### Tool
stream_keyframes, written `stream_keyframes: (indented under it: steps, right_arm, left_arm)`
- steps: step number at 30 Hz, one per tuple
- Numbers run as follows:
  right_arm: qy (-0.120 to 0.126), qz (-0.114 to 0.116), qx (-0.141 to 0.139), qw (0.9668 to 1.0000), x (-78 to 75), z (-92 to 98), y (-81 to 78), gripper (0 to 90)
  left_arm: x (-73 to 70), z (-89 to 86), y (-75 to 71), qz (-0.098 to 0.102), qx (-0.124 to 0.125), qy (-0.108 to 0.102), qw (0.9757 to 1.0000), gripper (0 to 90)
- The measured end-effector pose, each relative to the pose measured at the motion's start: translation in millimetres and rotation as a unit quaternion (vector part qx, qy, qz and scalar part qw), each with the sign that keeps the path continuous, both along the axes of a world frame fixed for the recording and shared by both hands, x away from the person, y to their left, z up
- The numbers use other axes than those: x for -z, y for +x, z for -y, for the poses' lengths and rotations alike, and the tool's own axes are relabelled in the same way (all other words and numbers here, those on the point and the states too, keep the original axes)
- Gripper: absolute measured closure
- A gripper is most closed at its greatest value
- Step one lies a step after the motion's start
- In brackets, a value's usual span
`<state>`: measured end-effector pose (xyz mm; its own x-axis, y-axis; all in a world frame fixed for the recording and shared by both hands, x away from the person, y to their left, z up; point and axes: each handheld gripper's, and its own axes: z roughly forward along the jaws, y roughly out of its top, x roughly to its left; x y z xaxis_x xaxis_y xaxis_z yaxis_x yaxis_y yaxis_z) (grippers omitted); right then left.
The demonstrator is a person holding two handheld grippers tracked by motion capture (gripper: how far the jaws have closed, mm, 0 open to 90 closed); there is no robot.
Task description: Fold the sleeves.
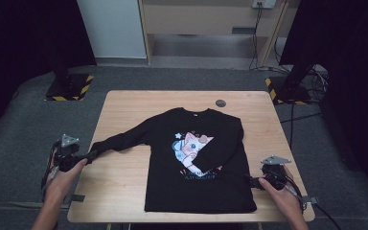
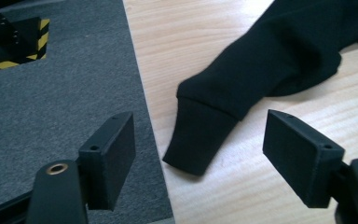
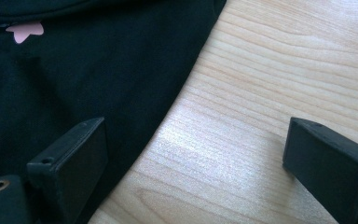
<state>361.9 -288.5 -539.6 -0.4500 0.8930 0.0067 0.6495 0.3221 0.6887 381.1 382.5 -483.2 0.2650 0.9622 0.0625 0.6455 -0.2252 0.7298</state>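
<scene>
Far left, off the worktop's (image 1: 124, 103) edge: left gripper (image 1: 79, 158) at the cuff (image 2: 196, 140) of the outstretched sleeve (image 1: 124, 139), jaws apart with the cuff lying loose between and ahead of them, pads touching nothing; grey carpet (image 2: 51, 107) under the near jaw, wood under the far one. Centre: black long-sleeved sweatshirt (image 1: 172, 182) spread flat, cat print (image 1: 191, 146) face up, one sleeve already folded across the body, the other stretched out towards the left edge. Small dark round disc (image 1: 220, 103) beyond the collar, well apart. Right: right gripper (image 1: 255, 182) low at the hem-side edge of the sweatshirt, jaws wide apart, one over black cloth, the other over bare wood, clamped on nothing. Step in hand, by the look of it: folding, at the second sleeve. Next move likely calls for closing on the cuff, lifting it clear and carrying it across the chest, with the right side steadying the body against dragging.
</scene>
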Motion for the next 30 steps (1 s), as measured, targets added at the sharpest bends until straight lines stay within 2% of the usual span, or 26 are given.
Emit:
stream_keyframes:
  steps: [2, 5, 13, 20, 24, 27, 30]
  right_arm:
    - [0.000, 0.000, 0.000, 1.0000, 0.0, 0.2, -0.1, 6.7]
    - [0.000, 0.001, 0.001, 1.0000, -0.1, 0.1, -0.6, 6.9]
    - [0.000, 0.002, 0.001, 1.0000, 0.1, 0.0, -0.9, 7.0]
    - [0.000, 0.003, 0.001, 1.0000, 0.2, 1.1, -1.1, 7.0]
    - [0.002, 0.003, 0.002, 1.0000, 0.4, 1.6, -1.4, 6.9]
    - [0.001, 0.003, 0.002, 1.0000, 0.3, 2.3, -1.5, 6.9]
    - [0.001, 0.004, 0.002, 1.0000, 0.2, 2.9, -1.7, 6.9]
  left_arm:
    - [1.5, 0.4, 3.3, -0.002, -0.002, 0.001, 1.0000, 29.0]
    - [10.5, 2.9, 10.0, -0.015, -0.007, 0.003, 0.9999, 32.2]
    - [22.7, 6.5, 19.7, -0.028, -0.014, 0.001, 0.9995, 33.1]
    - [28.8, 11.6, 28.6, -0.035, -0.010, 0.002, 0.9993, 34.8]
    - [34.1, 13.7, 32.7, -0.049, -0.006, 0.006, 0.9988, 35.8]
    - [39.0, 15.0, 34.0, -0.056, -0.007, -0.002, 0.9984, 38.9]
    - [40.7, 15.4, 34.0, -0.054, -0.008, -0.010, 0.9985, 41.7]
